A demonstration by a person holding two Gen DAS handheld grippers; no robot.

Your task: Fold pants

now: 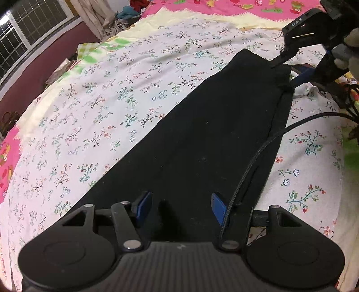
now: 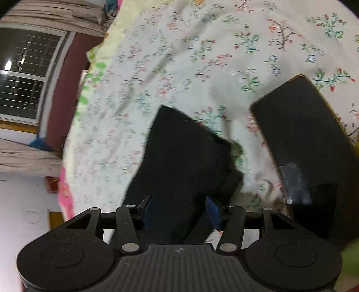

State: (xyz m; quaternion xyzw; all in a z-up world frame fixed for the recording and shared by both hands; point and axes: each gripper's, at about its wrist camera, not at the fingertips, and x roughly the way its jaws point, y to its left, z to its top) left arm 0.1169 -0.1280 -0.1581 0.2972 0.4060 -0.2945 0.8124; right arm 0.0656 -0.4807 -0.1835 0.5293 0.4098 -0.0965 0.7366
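Observation:
The black pants (image 1: 202, 139) lie folded in a long strip on the floral bedsheet (image 1: 101, 112), running from the near bottom to the upper right. My left gripper (image 1: 181, 206) hovers open over the near end, its blue pads (image 1: 143, 205) apart with nothing pinched. My right gripper (image 1: 288, 71) is at the far end of the strip, its fingers on either side of the bunched hem. In the right wrist view the pants' end (image 2: 179, 157) lies between the spread fingers of the right gripper (image 2: 181, 212), and the pads do not visibly press it.
A black phone (image 2: 309, 146) lies on the sheet just right of the pants' far end. A braided black cable (image 1: 246, 168) crosses the pants' right edge. A pink patterned blanket (image 1: 224, 6) lies beyond; a window (image 2: 20, 78) and curtains stand at the left.

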